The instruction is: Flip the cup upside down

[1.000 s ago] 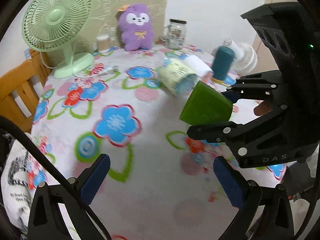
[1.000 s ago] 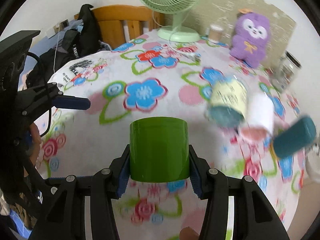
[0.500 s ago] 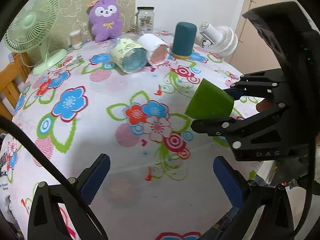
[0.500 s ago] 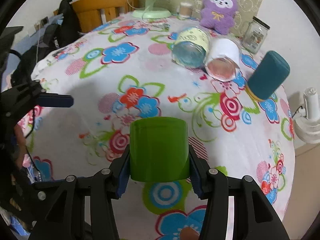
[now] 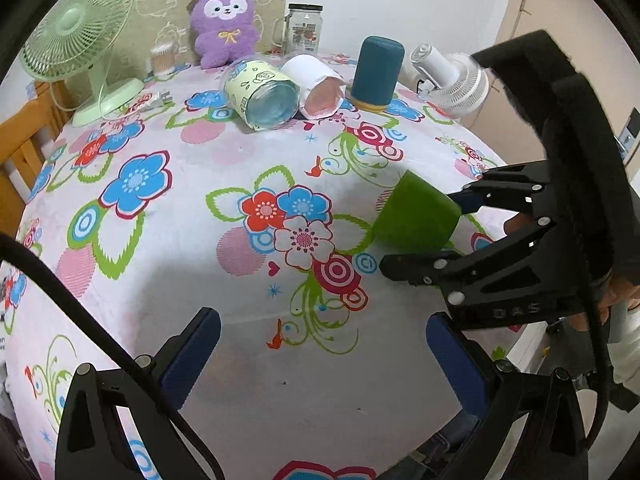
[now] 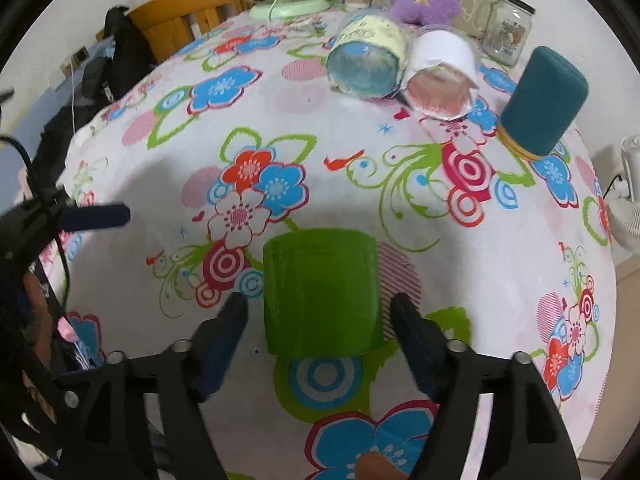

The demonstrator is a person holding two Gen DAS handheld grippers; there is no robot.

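Green cup (image 6: 320, 294) is seen mouth-down on the floral tablecloth (image 6: 500, 272), between the spread fingers of the right gripper (image 6: 320, 312), which are parted from its sides and hold nothing. The left gripper (image 5: 320, 344) is held wide open, empty, well apart from the cup.

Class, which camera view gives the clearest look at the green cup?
The right wrist view: the green cup sits centred and close between the open right gripper, with its whole side wall visible. The left wrist view shows the cup smaller, off to the right, partly behind the right gripper's fingers.
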